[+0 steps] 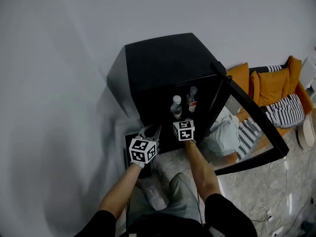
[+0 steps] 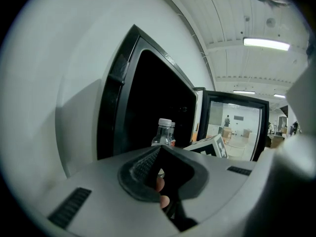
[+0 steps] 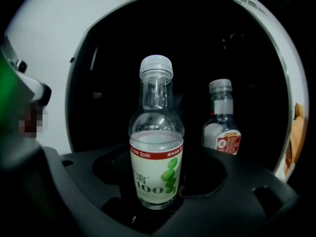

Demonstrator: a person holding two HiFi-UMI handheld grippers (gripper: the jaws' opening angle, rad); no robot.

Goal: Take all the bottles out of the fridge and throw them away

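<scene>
A black mini fridge (image 1: 163, 63) stands against the white wall with its glass door (image 1: 252, 127) swung open to the right. Two clear bottles with white caps stand upright inside. The front bottle (image 1: 176, 107) (image 3: 156, 147) has a white and green label with a red band. The rear bottle (image 1: 192, 98) (image 3: 221, 127) stands further back on the right. My right gripper (image 1: 178, 117) (image 3: 158, 181) is open, and the front bottle stands between its jaws with room on both sides. My left gripper (image 1: 150, 131) (image 2: 160, 172) hangs shut and empty at the fridge's lower left, with the front bottle (image 2: 163, 132) beyond it.
An orange sofa with striped cushions (image 1: 276, 88) stands to the right behind the open door. Cables (image 1: 266, 211) lie on the grey floor at the lower right. The right gripper's marker cube (image 2: 210, 147) shows in the left gripper view.
</scene>
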